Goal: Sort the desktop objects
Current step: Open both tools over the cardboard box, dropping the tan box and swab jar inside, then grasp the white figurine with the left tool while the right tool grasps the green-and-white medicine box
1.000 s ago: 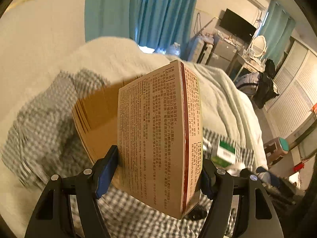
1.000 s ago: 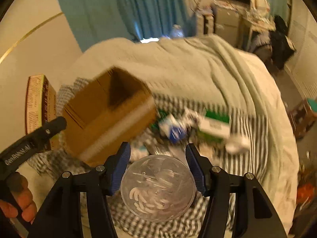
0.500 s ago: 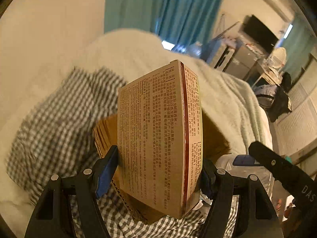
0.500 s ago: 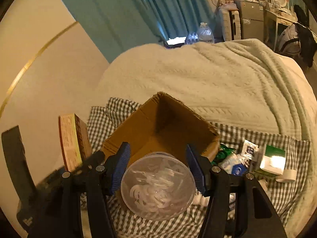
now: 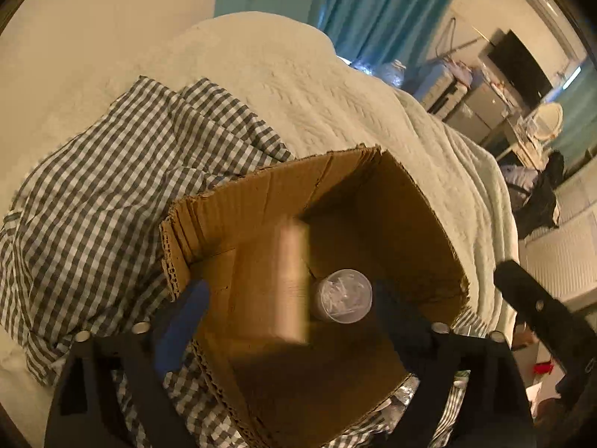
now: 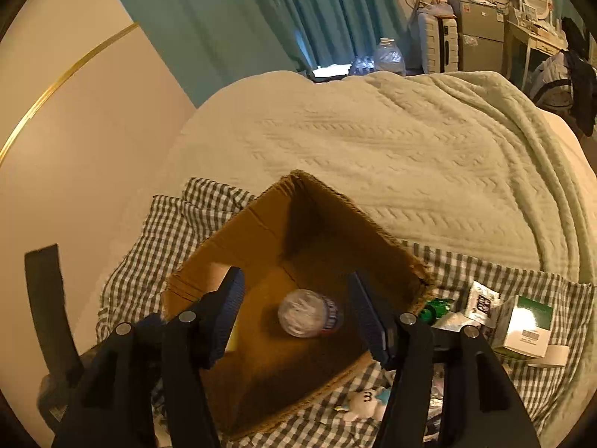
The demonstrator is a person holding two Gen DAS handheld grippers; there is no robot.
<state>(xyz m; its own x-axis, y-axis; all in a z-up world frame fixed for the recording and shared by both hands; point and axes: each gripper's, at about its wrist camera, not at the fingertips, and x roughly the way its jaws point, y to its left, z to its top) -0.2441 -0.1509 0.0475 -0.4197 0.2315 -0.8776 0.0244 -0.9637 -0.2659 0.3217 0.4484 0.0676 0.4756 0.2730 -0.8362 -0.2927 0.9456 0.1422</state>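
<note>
An open cardboard box (image 5: 373,194) (image 6: 257,227) sits on a checked cloth on the bed. Inside it lies a clear round container (image 5: 341,295) (image 6: 304,317). The tan printed carton (image 5: 291,280) is a blur in the box, below my left gripper (image 5: 287,317), which is open and empty above the box. My right gripper (image 6: 298,317) is open and empty, with its blue pads (image 6: 229,310) over the box opening. A yellow edge, likely the carton (image 6: 232,336), shows behind the left pad in the right wrist view.
Small items lie on the checked cloth (image 6: 466,261) right of the box: a green-and-white carton (image 6: 524,326), a sachet (image 6: 483,300), a green object (image 6: 436,308), a white toy (image 6: 363,403). A pale blanket (image 6: 391,142) covers the bed behind. The other gripper's arm (image 5: 541,317) shows at right.
Both grippers opened. The tan carton left my left gripper and dropped into the box. The clear container left my right gripper and now lies in the box.
</note>
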